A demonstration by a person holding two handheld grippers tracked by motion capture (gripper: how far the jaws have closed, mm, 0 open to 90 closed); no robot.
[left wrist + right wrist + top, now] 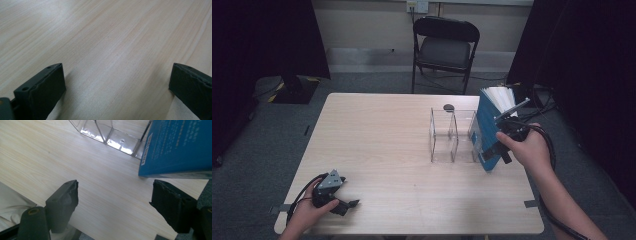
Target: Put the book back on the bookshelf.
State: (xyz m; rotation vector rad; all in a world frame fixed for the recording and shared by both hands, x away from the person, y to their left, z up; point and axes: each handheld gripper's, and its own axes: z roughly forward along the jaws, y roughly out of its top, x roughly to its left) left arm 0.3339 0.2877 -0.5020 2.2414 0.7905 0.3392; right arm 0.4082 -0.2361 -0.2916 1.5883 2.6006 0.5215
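Book leaning at the rack, unheld

Grippers both gape empty: the left gripper (346,205) rests near the table's (377,150) near left corner, while the right gripper (501,150) hovers beside the blue book (488,127). That book leans tilted against the clear rack (452,135) by the right edge; a careless nudge could topple it.

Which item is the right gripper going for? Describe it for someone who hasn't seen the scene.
On the wooden table, find the clear acrylic divider rack at the right side. Leaning at its right end, by the right gripper, stands a blue book: the one opaque, coloured thing there, white page edges facing up.
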